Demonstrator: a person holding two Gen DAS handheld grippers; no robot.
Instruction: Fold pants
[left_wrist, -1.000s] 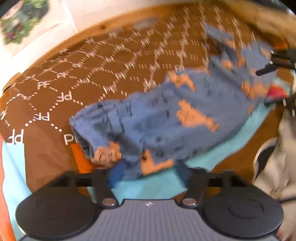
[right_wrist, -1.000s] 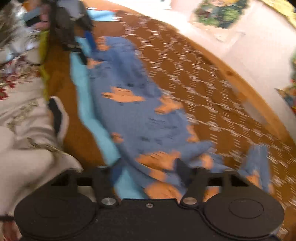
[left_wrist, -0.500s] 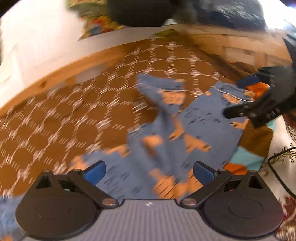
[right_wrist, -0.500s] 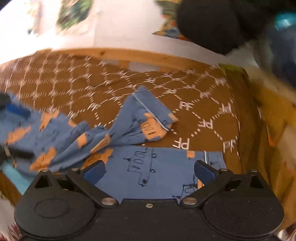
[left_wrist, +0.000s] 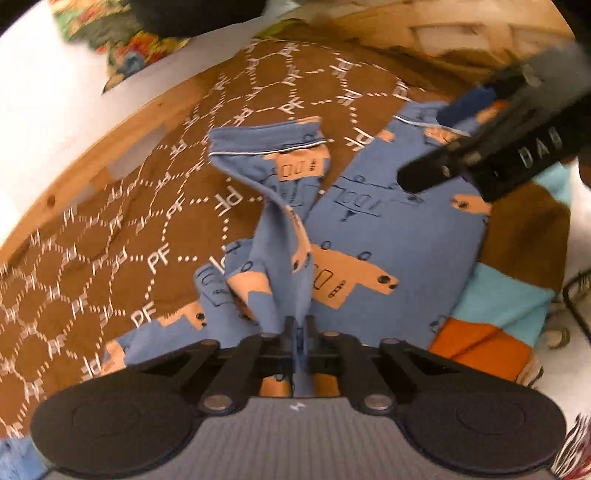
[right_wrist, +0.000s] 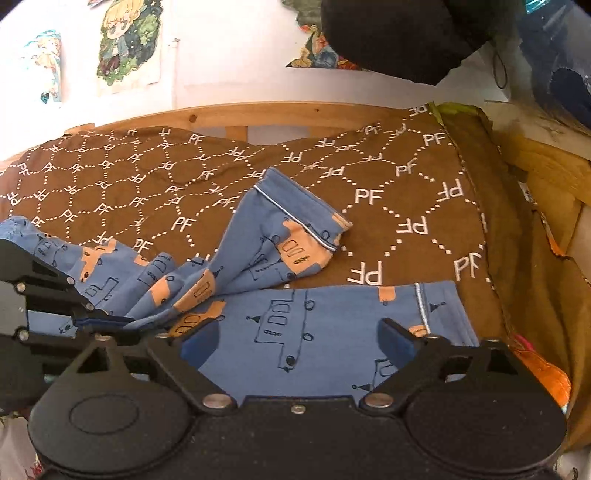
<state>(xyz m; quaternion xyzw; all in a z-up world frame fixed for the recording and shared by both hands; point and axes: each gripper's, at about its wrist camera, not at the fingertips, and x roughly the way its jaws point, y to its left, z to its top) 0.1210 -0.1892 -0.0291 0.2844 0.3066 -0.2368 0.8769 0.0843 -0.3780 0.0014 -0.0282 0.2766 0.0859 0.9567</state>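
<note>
Both grippers sat low over the pants (left_wrist: 399, 236) on the bed (left_wrist: 110, 266). My left gripper (left_wrist: 300, 325) had just closed, fingers pinching a raised fold of blue cloth. My right gripper (right_wrist: 301, 341) stood wide open over the flat leg, gripping nothing; beyond lay the twisted other leg.

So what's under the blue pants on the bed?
The blue pants lie on a brown patterned blanket. By their near edge, light blue and orange fabric pokes out. How far it runs beneath is covered by the pants.
</note>
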